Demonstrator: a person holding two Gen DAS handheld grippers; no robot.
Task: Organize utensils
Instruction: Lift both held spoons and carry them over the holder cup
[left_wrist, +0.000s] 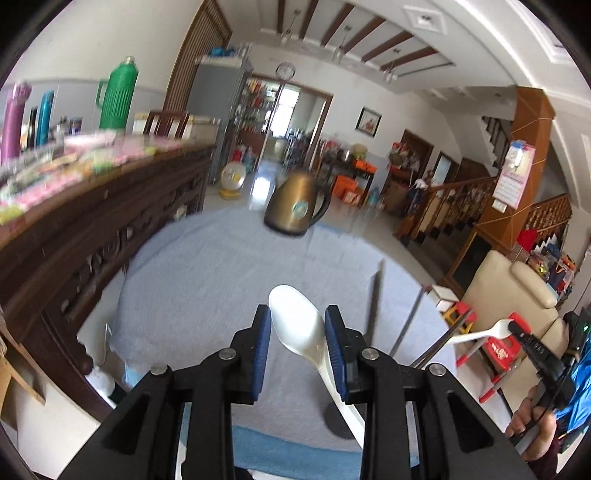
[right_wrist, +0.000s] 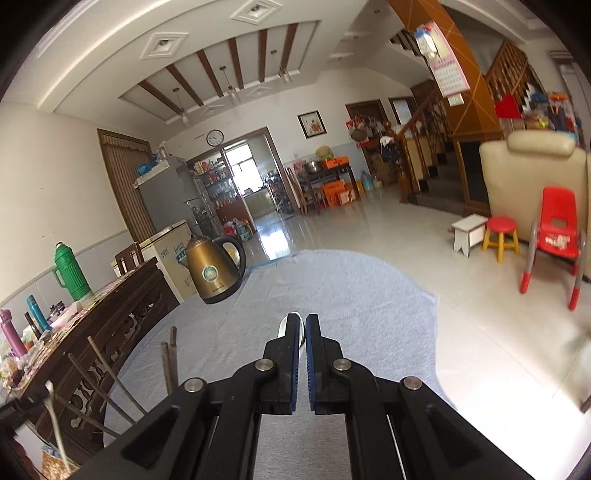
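Observation:
In the left wrist view my left gripper is shut on a white plastic spoon, held above the cloth-covered table. Its bowl sits between the blue pads and its handle runs down to the right. Several metal chopsticks rise just right of the gripper; what they stand in is hidden. At the right edge my right gripper is shut on a second white spoon. In the right wrist view the right gripper is shut, with a bit of white spoon at its tips. The chopsticks stand at lower left.
A bronze kettle stands at the table's far edge. A dark wooden sideboard with a green thermos runs along the left. A red child's chair and stools stand on the floor to the right.

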